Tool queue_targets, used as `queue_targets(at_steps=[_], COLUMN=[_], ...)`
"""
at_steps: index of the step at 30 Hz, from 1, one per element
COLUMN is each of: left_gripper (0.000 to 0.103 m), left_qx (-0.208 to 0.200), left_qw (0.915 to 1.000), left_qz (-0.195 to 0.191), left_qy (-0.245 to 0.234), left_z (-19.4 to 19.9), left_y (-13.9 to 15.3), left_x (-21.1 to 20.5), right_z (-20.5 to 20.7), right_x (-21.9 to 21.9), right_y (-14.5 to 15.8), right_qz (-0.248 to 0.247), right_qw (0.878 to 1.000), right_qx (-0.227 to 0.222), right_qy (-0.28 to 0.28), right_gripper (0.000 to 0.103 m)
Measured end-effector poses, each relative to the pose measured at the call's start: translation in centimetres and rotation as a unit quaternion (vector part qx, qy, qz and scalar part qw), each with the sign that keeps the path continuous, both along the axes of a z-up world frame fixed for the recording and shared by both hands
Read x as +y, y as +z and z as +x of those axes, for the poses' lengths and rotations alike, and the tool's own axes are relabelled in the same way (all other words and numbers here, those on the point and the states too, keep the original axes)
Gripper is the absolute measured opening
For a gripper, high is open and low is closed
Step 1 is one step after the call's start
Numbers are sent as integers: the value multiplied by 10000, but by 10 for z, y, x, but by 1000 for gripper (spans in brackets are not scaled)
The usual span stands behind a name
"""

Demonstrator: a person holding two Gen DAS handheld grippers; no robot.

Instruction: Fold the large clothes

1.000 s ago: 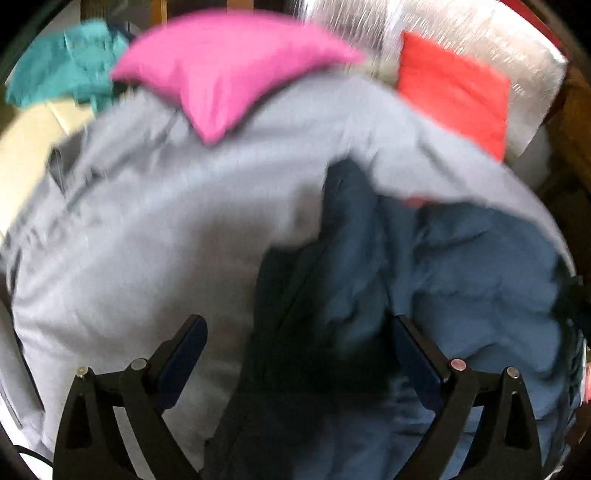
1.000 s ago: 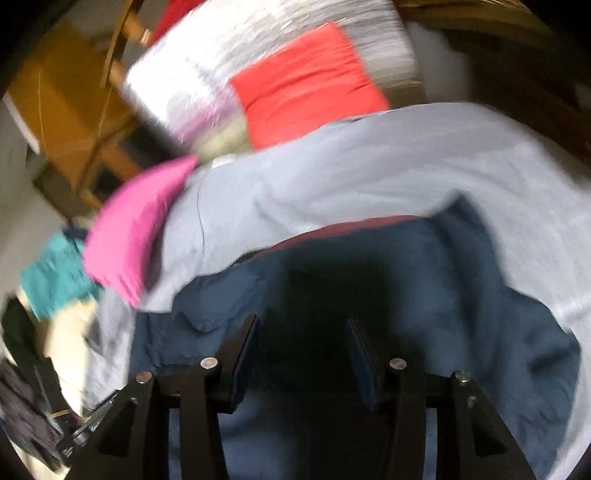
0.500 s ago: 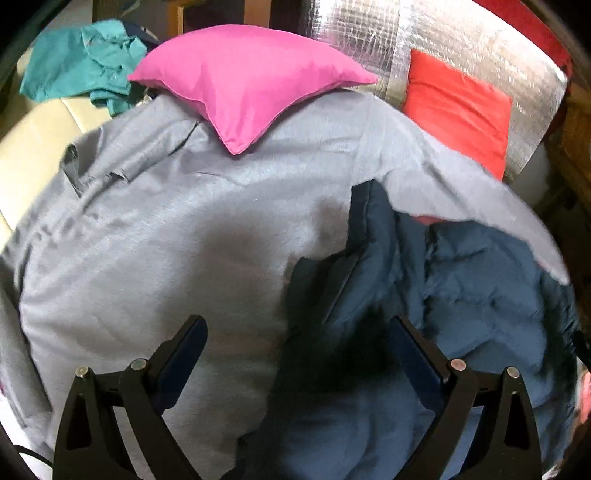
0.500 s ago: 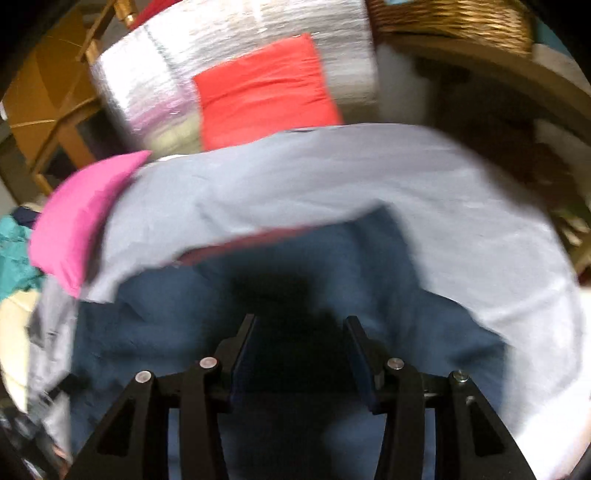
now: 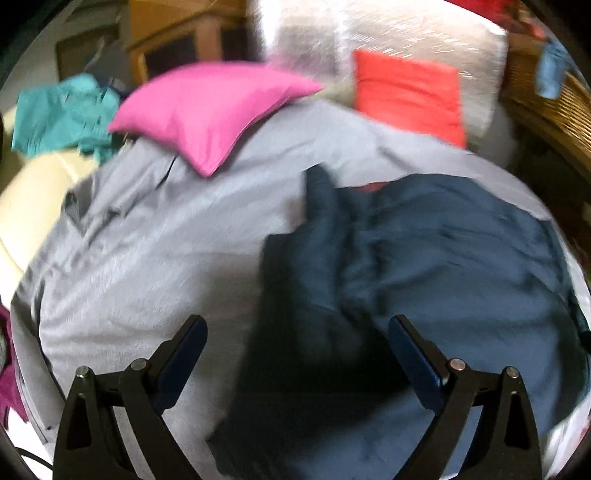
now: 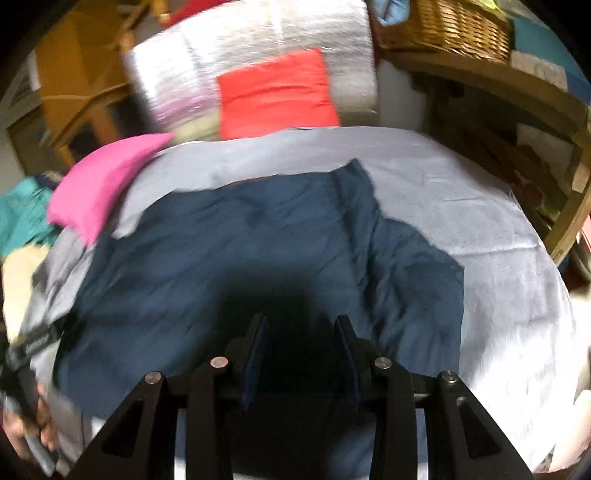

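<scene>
A dark blue garment (image 5: pixel 424 258) lies crumpled on a grey sheet (image 5: pixel 147 258) spread over a bed. My left gripper (image 5: pixel 295 325) hangs open and wide above the garment's left edge, nothing pressed between its pads. In the right wrist view the garment (image 6: pixel 240 240) spreads out ahead, with one corner reaching far over the sheet (image 6: pixel 480 221). My right gripper (image 6: pixel 300 321) sits low over the near part of the cloth. Its jaws are closing, with dark fabric in shadow between them and a gap still showing. A hand (image 6: pixel 22 424) shows at the lower left.
A pink pillow (image 5: pixel 210 107) and a red cushion (image 5: pixel 406 96) rest at the bed's far end, against silver foil padding (image 6: pixel 240 44). A teal garment (image 5: pixel 59 110) lies far left on a cream surface (image 5: pixel 29 184). A wicker basket (image 6: pixel 443 26) stands on a wooden shelf at the right.
The right jaws have narrowed over the blue cloth. Both views have swung: more of the room beyond the bed shows, and the garment's far corner has slid left in the right wrist view.
</scene>
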State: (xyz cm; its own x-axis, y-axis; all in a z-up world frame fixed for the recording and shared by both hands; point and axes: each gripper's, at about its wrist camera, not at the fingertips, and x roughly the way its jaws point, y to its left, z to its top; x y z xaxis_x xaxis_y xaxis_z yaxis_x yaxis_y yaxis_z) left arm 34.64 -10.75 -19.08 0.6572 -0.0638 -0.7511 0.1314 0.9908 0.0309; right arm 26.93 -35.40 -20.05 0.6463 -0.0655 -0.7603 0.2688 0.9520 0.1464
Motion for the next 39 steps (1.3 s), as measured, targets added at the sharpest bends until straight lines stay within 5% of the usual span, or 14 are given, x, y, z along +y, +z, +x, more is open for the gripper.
queue_targets(at_steps=[4, 7, 12, 28, 39], left_gripper=[99, 99, 98, 99, 99], left_qx=[-214, 152, -287, -1942, -2628], left_qw=[9992, 9979, 9987, 9794, 9647], left_qz=[134, 475, 263, 553, 160], left_qy=[-315, -407, -328, 19, 36], left_z=[-32, -32, -54, -202, -281], left_y=[-2, -30, -15, 124, 202], left_x=[-17, -31, -21, -2, 16], right_z=[-16, -16, -37, -178, -252], right_x=[24, 29, 25, 54, 76], right_y=[-23, -42, -28, 105, 159], right_qz=[157, -66, 107, -656, -940], right_qw=[9994, 9994, 9996, 9866, 9787], right_qx=[209, 231, 95, -1490, -1807], right_qy=[231, 257, 242, -111, -274], right_gripper=[41, 42, 42, 79, 81])
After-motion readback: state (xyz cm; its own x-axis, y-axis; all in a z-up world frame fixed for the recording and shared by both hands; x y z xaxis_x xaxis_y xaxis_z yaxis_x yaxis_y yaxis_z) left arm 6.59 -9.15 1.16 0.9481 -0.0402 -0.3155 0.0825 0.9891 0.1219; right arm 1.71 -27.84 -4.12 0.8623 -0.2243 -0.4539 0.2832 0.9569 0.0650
